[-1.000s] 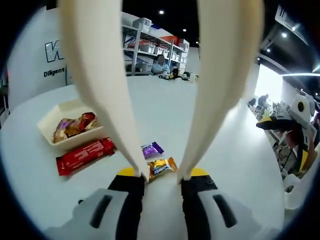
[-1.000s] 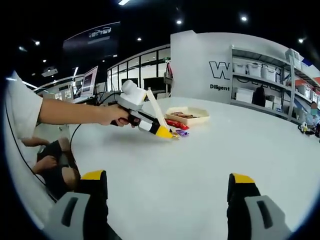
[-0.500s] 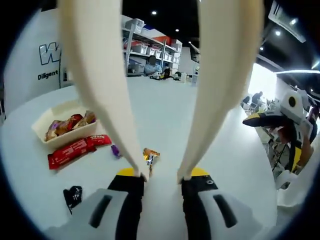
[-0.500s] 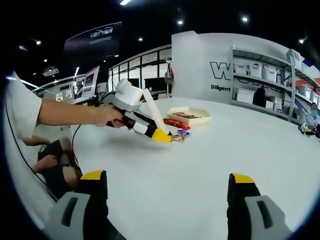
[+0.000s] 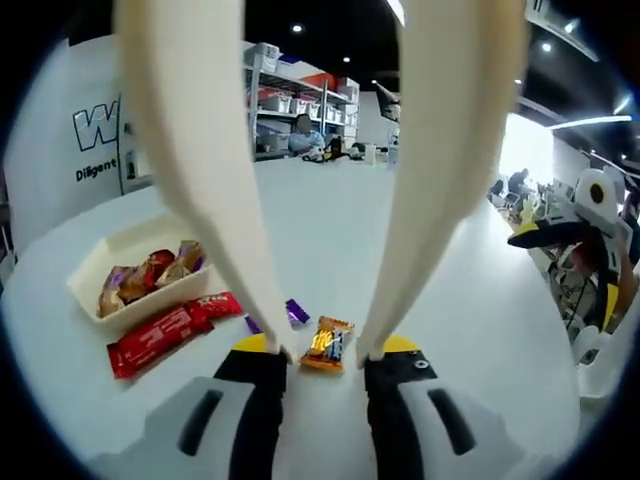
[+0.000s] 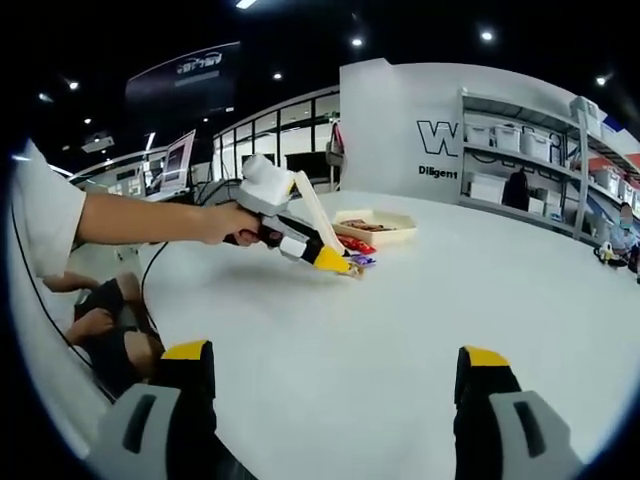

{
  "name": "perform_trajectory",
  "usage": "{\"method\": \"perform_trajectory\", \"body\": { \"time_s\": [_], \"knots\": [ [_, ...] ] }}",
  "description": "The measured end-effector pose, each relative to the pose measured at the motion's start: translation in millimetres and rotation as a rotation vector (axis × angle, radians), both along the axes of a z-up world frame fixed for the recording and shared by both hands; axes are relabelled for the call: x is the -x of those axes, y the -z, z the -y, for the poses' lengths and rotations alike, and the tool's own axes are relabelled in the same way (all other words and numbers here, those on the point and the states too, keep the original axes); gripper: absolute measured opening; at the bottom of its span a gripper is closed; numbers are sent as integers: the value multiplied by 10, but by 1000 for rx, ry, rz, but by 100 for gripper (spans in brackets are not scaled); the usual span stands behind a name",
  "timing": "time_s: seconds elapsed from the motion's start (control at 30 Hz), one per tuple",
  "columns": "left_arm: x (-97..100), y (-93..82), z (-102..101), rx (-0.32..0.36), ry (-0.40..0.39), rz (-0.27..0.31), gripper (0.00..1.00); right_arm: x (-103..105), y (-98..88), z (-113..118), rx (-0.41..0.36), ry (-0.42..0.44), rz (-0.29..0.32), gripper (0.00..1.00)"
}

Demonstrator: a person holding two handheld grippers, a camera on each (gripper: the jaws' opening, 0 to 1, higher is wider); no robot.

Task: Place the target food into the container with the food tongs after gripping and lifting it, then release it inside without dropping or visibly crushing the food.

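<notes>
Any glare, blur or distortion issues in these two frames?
Left gripper view: the cream tongs loom large and soft-edged up close, a bright window blows out at right, and the orange snack stays readable. Right gripper view: fisheye curves the white table; the left gripper looks sharp, ceiling spots give little glare.

This is a large indoor robotics lab or demonstration hall rather than a home or a shop. In the right gripper view a wide white surface [image 6: 400, 330] fills the lower half, and a white partition wall [image 6: 400, 130] at upper centre carries dark printed lettering. At upper right stand metal shelving racks [image 6: 520, 160] loaded with plastic storage bins. Glass-fronted office rooms [image 6: 270, 150] line the upper left, beside a monitor [image 6: 178, 160] and trailing cables. The dark ceiling has small recessed spotlights [image 6: 357, 42]. In the left gripper view, workstations with people [image 5: 520, 185] sit at far right.
</notes>
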State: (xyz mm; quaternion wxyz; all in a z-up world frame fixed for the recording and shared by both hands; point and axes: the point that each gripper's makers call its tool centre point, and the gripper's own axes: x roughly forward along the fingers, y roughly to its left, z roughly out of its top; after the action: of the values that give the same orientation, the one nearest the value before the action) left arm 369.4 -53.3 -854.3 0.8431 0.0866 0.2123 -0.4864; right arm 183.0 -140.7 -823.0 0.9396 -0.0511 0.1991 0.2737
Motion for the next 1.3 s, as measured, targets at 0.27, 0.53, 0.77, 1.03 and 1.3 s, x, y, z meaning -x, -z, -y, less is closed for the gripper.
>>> {"method": "perform_trajectory", "body": {
  "time_s": [0.27,0.53,0.77,1.03,1.3],
  "knots": [
    [-52,61,52,-3,11,-2,30,-18,1,17,4,6,-1,99],
    [-53,138,86,-29,33,11,30,-8,27,20,9,7,-7,99],
    [-71,135,106,-28,47,36,29,-7,51,39,13,10,-12,99],
    [-48,134,161,-32,47,30,20,-1,86,37,23,4,-19,99],
    [-80,133,148,-54,29,25,18,-13,61,25,22,-1,-12,99]
  ]
}}
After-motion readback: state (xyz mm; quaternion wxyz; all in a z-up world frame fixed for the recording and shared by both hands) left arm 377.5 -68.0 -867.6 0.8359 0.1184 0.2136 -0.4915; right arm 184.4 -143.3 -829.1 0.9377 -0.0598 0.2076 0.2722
